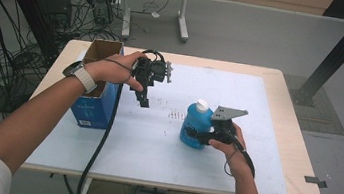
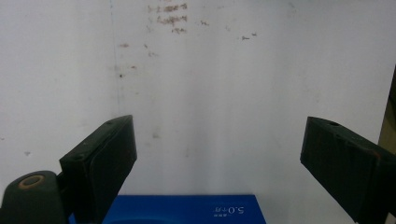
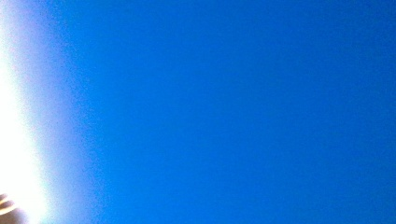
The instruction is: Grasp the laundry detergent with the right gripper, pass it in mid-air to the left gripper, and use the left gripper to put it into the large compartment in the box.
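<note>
A blue bottle (image 1: 195, 125) with a white cap (image 1: 202, 104) stands upright on the white mat, right of centre. My right gripper (image 1: 201, 135) is shut on its lower body from the near right side. In the right gripper view the bottle's blue wall (image 3: 224, 112) sits right against the camera and hides the jaws. My left gripper (image 1: 144, 101) hangs above the mat beside a blue box (image 1: 92, 104), pointing down. In the left gripper view it (image 2: 219, 144) is open, with only the mat between its jaws. The box's edge (image 2: 187, 212) lies at the bottom of that view.
The blue box is open at the top, with a brown cardboard lining (image 1: 103, 50), and stands at the mat's left side. The white mat (image 1: 153, 145) covers most of the wooden table (image 1: 302, 164). Cables trail from both grippers, and more lie on the floor at the far left.
</note>
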Demonstrator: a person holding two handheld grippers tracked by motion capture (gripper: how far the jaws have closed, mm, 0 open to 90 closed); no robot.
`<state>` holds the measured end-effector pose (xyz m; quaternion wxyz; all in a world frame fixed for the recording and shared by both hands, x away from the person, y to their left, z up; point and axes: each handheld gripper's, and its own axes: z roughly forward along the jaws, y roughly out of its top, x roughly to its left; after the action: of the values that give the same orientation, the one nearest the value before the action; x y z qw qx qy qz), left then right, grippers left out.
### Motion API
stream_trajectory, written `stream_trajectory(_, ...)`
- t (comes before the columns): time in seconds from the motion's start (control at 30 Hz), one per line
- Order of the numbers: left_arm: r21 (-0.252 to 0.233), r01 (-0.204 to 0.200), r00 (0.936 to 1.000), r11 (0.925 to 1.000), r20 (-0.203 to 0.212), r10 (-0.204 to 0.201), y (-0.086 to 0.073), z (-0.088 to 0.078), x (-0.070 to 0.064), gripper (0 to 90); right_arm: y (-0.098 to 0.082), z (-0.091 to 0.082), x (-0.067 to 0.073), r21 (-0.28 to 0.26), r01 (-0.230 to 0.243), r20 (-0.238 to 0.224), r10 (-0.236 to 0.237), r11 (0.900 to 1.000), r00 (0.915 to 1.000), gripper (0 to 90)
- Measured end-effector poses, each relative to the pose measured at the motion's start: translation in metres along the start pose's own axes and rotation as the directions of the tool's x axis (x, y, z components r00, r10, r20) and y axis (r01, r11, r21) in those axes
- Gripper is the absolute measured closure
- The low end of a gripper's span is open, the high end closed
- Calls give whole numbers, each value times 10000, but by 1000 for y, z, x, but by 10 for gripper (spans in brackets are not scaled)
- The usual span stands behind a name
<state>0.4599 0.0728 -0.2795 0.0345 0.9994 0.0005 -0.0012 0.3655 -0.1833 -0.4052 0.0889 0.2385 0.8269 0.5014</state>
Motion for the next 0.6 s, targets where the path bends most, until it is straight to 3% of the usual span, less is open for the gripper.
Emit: stream_trajectory(0.6,-6,65,10000,10000,34,-65,0,0,1,109,0,0,0,36,-47,-28,47,10000,10000,419)
